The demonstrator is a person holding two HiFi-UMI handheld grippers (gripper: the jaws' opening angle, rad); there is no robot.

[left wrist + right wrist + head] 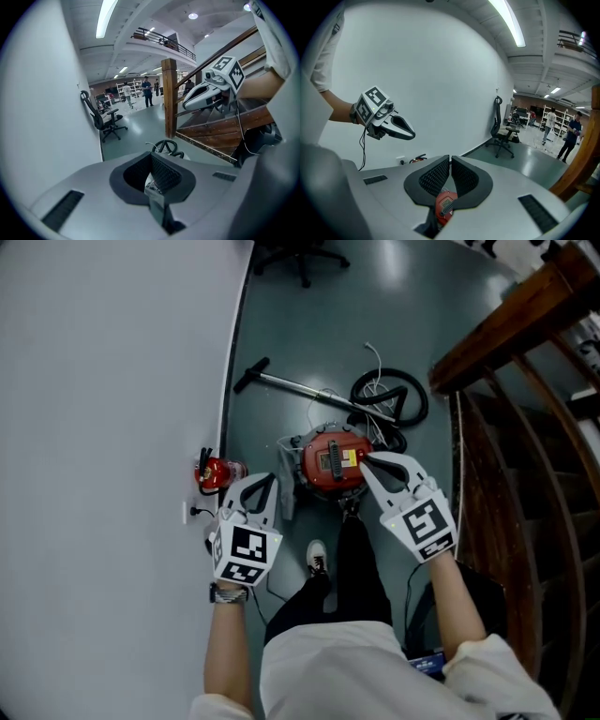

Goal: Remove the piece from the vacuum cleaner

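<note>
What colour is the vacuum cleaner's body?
The vacuum cleaner is red; it shows best in the head view.

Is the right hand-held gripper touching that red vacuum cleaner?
Apart. In the right gripper view the vacuum cleaner sits small, far below the right hand-held gripper, whose jaws are shut.

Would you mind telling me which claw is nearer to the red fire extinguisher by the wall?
Left. In the head view the left claw hangs just right of the fire extinguisher; the right claw is farther off, over the far edge of the red vacuum cleaner.
</note>
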